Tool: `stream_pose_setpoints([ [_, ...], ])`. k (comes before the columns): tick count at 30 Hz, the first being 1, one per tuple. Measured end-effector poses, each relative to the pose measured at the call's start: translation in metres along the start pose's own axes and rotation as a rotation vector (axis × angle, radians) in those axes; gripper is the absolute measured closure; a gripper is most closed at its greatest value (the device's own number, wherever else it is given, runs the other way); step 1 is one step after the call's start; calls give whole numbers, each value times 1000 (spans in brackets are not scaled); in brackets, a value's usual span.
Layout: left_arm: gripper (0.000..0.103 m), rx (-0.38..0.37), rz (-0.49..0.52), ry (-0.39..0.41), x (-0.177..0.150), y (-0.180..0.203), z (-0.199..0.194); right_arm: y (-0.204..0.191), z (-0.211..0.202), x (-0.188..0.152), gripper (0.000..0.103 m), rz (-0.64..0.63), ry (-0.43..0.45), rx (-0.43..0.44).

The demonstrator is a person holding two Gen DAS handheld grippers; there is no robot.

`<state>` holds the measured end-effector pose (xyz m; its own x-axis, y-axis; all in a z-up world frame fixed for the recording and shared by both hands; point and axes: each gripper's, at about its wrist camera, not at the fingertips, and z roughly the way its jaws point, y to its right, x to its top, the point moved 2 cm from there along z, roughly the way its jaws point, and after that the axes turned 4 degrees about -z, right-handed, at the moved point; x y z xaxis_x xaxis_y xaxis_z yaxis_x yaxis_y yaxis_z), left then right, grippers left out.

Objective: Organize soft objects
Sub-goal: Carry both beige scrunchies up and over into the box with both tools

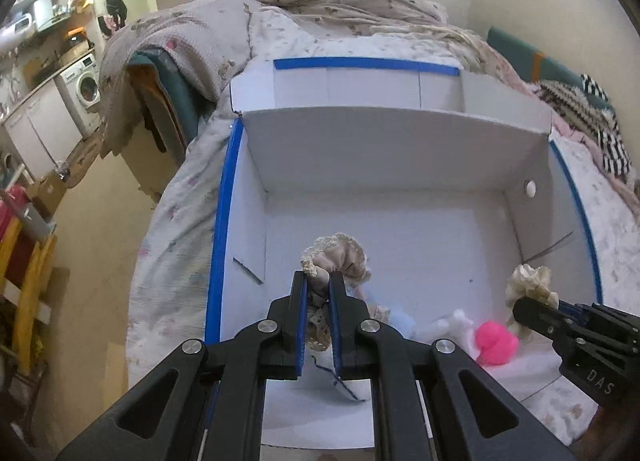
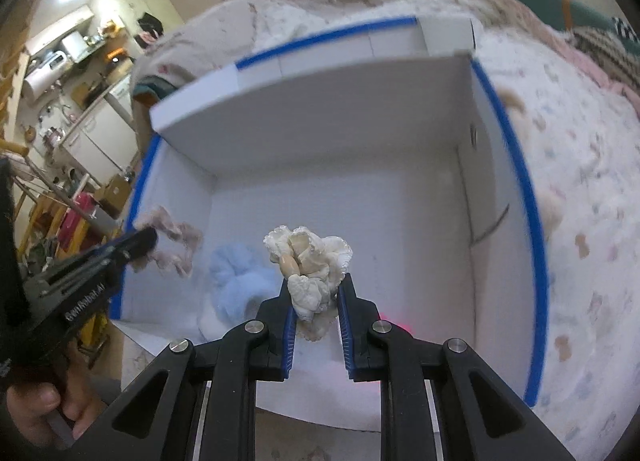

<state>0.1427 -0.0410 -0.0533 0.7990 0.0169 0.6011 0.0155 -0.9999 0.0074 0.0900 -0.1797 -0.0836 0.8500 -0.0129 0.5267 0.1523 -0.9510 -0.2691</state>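
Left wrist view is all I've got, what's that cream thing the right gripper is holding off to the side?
Observer: A cream lace-edged scrunchie, pinched between the right gripper's blue pads.
Operator: Is it over the box?
Observer: Yes, it is held above the white box's floor, about mid-box.
Operator: What's the pale blue bit behind my fingers?
Observer: A fluffy light blue scrunchie lying on the box floor, left of the cream one.
Operator: And my own grip?
Observer: From the right side, the left gripper is at the box's left wall with a pink-beige scrunchie in its tips.
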Motion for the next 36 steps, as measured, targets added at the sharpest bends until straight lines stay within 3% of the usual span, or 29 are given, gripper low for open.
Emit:
stream_pose_setpoints([
  [7, 94, -41, -33, -62, -6, -3, 12, 8, 15, -8, 82, 48, -62, -11],
  [19, 93, -14, -49, -92, -11, -7, 22, 10, 23, -11, 82, 52, -102, -35],
  [32, 93, -8, -32, -85, -13, -6, 19, 7, 21, -9, 81, 46, -83, -25],
  [36, 91, -5, -34, -82, -12, -7, 18, 6, 19, -8, 74, 44, -67, -15],
])
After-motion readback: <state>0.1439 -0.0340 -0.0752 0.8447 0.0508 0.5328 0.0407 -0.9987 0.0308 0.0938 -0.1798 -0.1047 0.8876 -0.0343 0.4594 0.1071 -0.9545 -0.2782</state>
